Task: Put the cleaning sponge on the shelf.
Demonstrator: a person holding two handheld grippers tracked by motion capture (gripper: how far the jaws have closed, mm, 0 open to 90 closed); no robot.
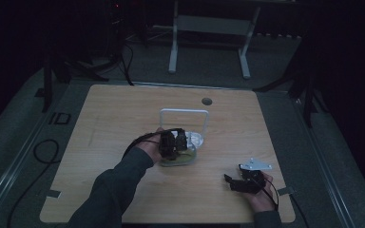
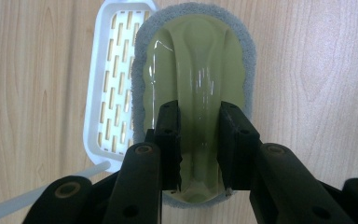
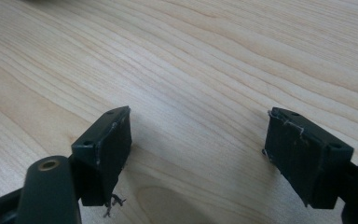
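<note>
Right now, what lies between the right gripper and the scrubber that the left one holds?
Bare wooden table, seen in the high view. The right gripper rests open near the front edge; the left gripper clamps the green scrubber beside the white tray.

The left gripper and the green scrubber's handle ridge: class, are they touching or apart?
Touching. In the left gripper view, both pads of the left gripper press on the raised ridge of the green scrubber.
</note>
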